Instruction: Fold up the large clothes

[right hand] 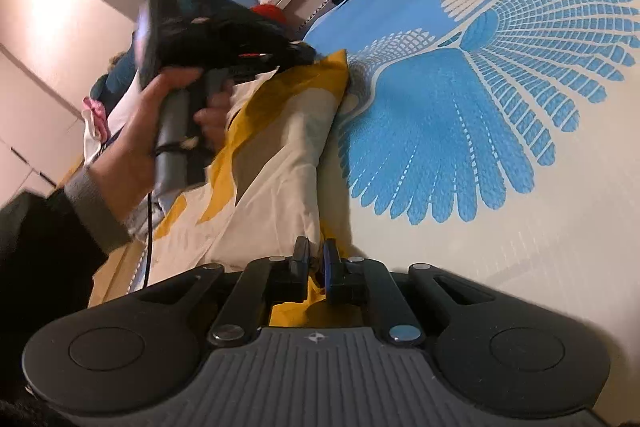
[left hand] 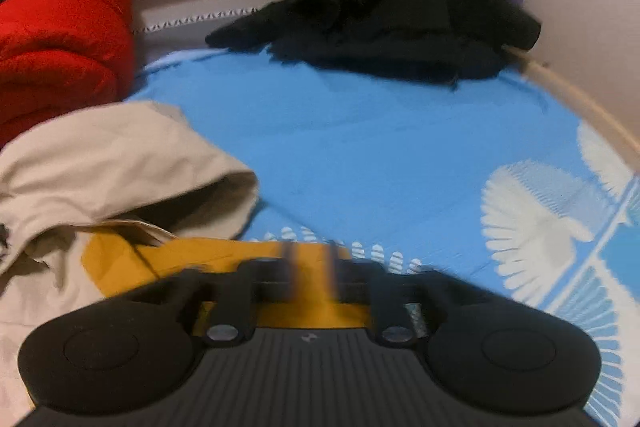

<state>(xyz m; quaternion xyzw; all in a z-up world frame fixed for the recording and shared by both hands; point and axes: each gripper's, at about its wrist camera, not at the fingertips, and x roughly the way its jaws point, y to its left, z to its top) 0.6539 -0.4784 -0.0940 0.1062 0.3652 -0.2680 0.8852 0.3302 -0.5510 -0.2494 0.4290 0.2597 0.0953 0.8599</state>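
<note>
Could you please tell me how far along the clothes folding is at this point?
Early. Nothing looks folded. In hand: both the left hand-held gripper and right hand-held gripper are shut on the beige-and-yellow garment, which lies rumpled on the blue bedspread. Left: the black clothes pile.

Big cream cotton garment with mustard-yellow panels (right hand: pixel 280 147), rumpled and stretched lengthwise across the blue bird-print bedsheet (right hand: pixel 460 131). Beige hood or sleeve opening (left hand: pixel 132 163) gaping on one side, yellow edge (left hand: pixel 224 259) lifted off the sheet.
</note>
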